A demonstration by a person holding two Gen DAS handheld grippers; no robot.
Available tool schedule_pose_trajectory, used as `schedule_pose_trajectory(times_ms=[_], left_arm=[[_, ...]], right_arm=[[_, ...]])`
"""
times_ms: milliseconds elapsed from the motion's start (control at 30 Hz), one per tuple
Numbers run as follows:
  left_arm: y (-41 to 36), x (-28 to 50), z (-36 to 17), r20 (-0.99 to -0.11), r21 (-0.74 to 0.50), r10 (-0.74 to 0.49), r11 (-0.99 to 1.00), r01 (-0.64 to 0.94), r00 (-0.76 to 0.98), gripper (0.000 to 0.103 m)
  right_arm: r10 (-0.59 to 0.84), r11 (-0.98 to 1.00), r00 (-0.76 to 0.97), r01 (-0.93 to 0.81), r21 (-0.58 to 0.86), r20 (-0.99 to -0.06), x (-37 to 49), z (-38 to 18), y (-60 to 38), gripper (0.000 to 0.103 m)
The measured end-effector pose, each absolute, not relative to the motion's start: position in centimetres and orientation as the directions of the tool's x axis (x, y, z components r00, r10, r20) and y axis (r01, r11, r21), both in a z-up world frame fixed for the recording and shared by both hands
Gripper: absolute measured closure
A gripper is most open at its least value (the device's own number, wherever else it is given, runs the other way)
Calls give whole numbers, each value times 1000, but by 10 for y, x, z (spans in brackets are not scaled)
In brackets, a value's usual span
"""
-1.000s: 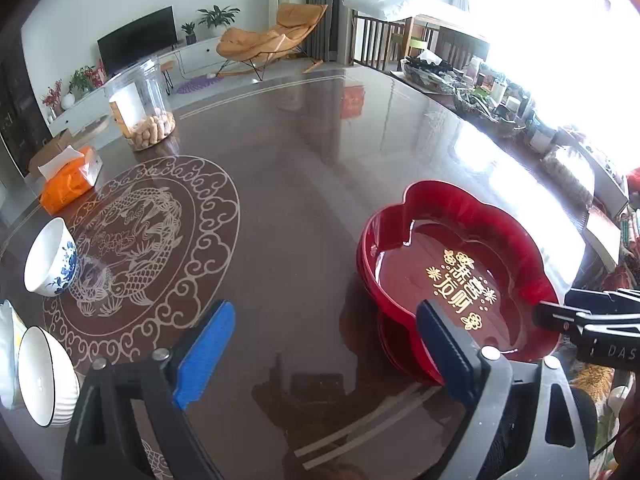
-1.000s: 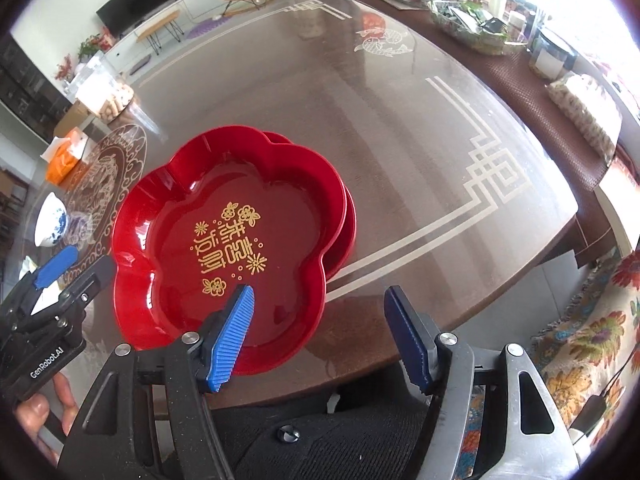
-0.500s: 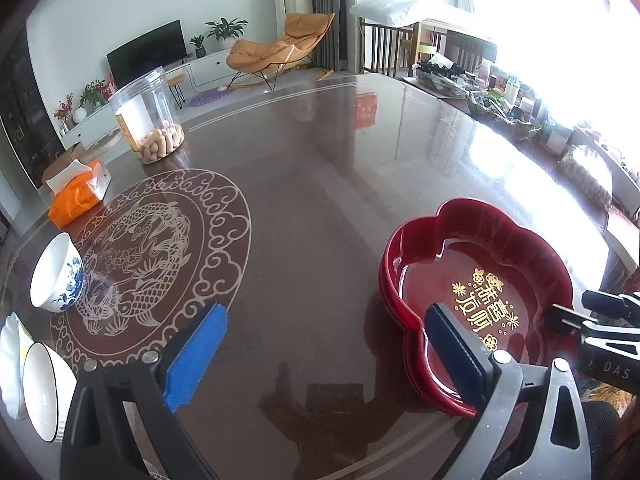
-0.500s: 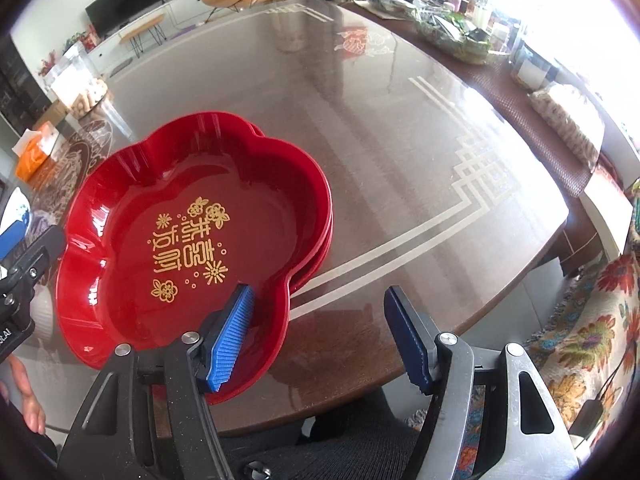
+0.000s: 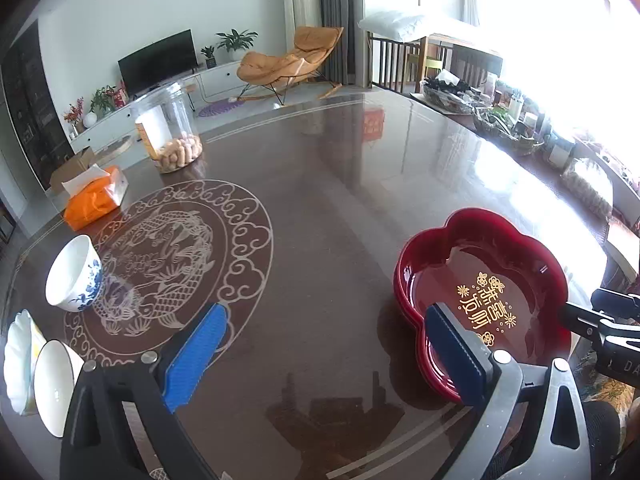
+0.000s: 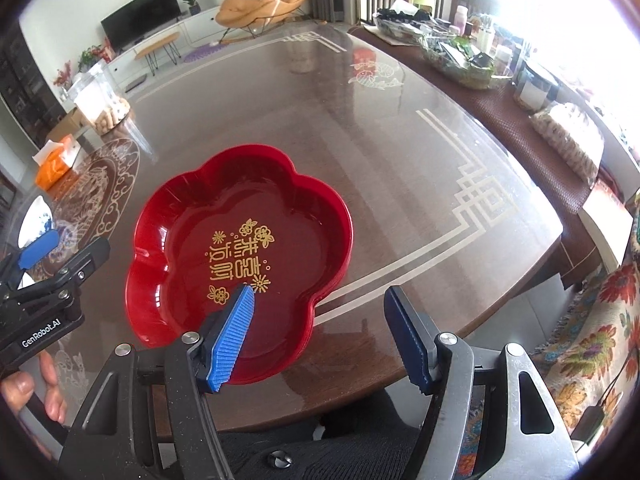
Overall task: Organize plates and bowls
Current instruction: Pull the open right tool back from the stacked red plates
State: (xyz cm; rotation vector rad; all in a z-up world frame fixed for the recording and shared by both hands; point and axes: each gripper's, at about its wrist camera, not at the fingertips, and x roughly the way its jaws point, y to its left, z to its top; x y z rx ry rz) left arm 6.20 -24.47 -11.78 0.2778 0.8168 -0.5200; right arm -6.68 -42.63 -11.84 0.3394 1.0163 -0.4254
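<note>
Table (image 6: 400, 168): dark, glossy, patterned.
Red plates (image 6: 240, 248): stacked, gold script upside down, frame centre.
Bowls (image 5: 74, 274): left edge.
Left gripper (image 5: 324, 356): jaws apart, empty.
Right gripper (image 6: 320, 336): jaws apart, empty.

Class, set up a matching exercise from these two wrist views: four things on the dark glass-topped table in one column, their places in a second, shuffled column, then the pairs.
Things:
1. red flower-shaped plastic plates
2. blue-and-white porcelain bowl
3. orange tissue pack
4. clear plastic jar of peanuts

Places:
A. far side, beyond the tissues
B. on the dragon medallion's edge
C. stacked by the near table edge
D. between jar and bowl

Pairs: 1-C, 2-B, 3-D, 4-A
</note>
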Motion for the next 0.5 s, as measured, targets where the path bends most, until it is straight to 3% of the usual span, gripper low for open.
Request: schedule_pose_trajectory(times_ms=[267,500], left_arm=[[-203,43,-89,-721,110,-198,914,391,664,4],[-166,24,-80,-774,-15,-268,914,407,574,4]], right_arm=[[-164,865,510,486,125,-844,-68,-110,-403,32],[-146,875,563,456,159,-813,-67,-95,-369,32]])
